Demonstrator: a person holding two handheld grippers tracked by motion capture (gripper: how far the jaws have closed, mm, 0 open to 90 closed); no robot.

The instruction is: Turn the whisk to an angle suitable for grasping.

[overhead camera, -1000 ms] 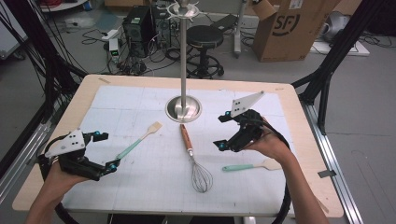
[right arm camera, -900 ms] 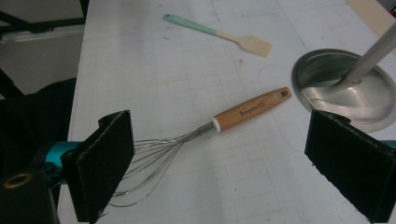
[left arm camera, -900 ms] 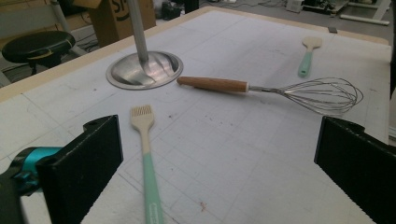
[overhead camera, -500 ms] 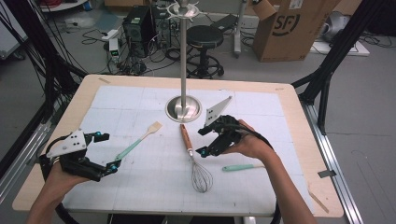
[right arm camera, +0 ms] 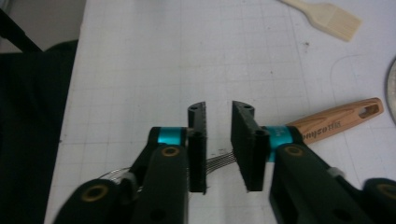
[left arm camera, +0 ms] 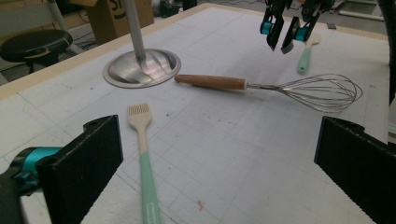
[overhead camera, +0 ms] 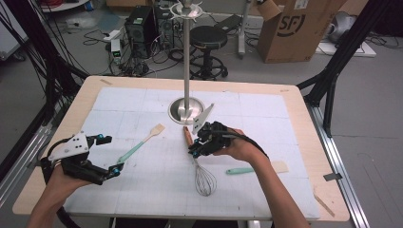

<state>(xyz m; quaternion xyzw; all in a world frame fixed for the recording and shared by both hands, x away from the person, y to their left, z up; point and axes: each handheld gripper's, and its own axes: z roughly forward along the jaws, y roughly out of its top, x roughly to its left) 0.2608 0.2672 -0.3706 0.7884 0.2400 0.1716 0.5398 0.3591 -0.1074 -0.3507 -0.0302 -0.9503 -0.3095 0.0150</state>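
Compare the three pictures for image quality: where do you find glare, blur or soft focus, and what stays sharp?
High view: even light, sharp throughout, with glare on the stand's metal base. Left gripper view: the whisk is crisp, its own black jaws at the bottom edge blurred, a bright sheen on the base. Right gripper view: dimmer and soft, the jaws over the whisk's wires slightly out of focus, the brush pale and hazy.

Whisk (left arm camera: pixel 271 87): glossy wire, smooth wooden handle; brush (left arm camera: pixel 142 140) handle seemingly plastic.
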